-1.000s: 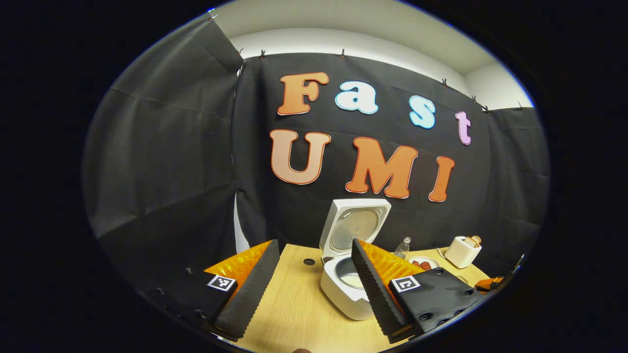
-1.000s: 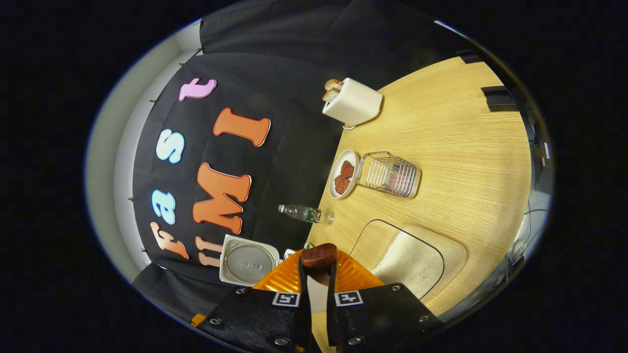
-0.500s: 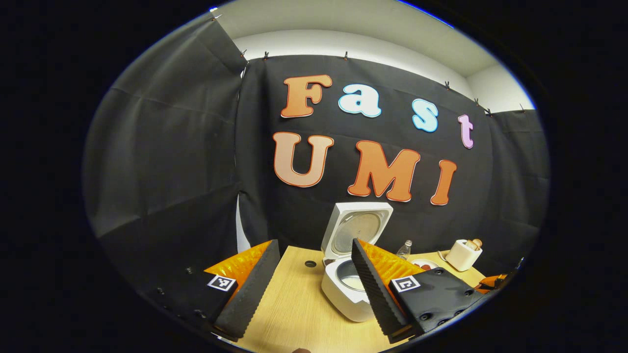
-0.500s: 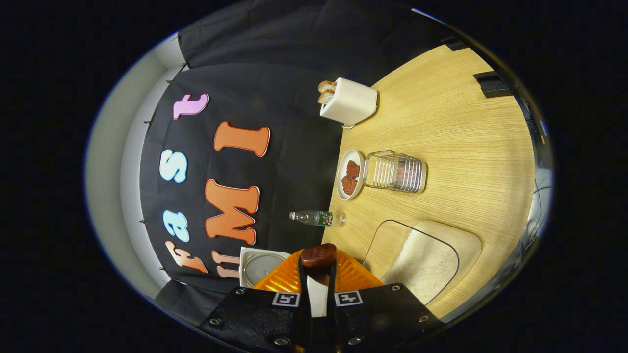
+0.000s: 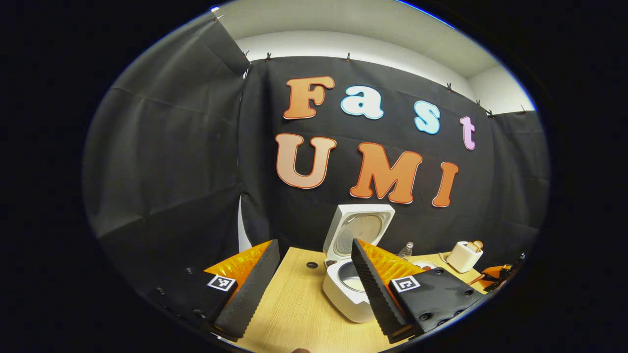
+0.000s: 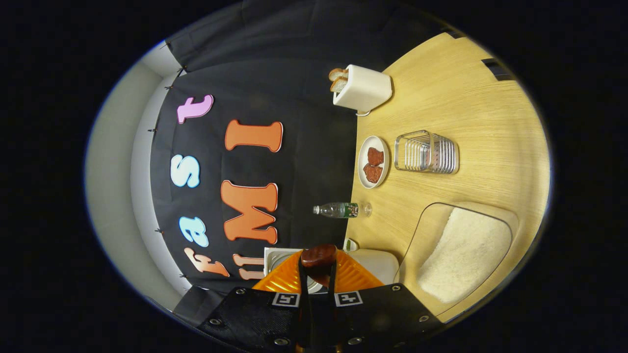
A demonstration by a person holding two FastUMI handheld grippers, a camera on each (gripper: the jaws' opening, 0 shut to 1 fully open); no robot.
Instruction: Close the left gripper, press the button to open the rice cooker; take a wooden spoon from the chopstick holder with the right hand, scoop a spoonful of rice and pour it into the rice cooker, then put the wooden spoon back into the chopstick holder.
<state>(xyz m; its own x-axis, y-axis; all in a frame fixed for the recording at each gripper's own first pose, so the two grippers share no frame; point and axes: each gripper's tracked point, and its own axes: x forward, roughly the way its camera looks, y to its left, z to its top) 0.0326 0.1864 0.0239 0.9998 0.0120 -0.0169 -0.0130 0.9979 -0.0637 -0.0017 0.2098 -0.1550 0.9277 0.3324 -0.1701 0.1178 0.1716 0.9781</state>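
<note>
Two fingers of the left gripper (image 5: 310, 282) stand spread apart, holding nothing; the open cooker (image 5: 349, 293) sits on the desk (image 5: 294, 314) just beyond them, nearer the right finger. The right gripper (image 6: 317, 274) is clenched on the spoon (image 6: 318, 257), its bowl at the fingertips. The rice tray (image 6: 463, 254) lies to their right, the holder (image 6: 426, 152) farther off.

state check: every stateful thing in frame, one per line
rice cooker: lid up, rice inside
left gripper: open, empty
right gripper: shut on wooden spoon
chopstick holder: empty
toaster: bread in slots
bottle: capped
rice tray: holds rice
</note>
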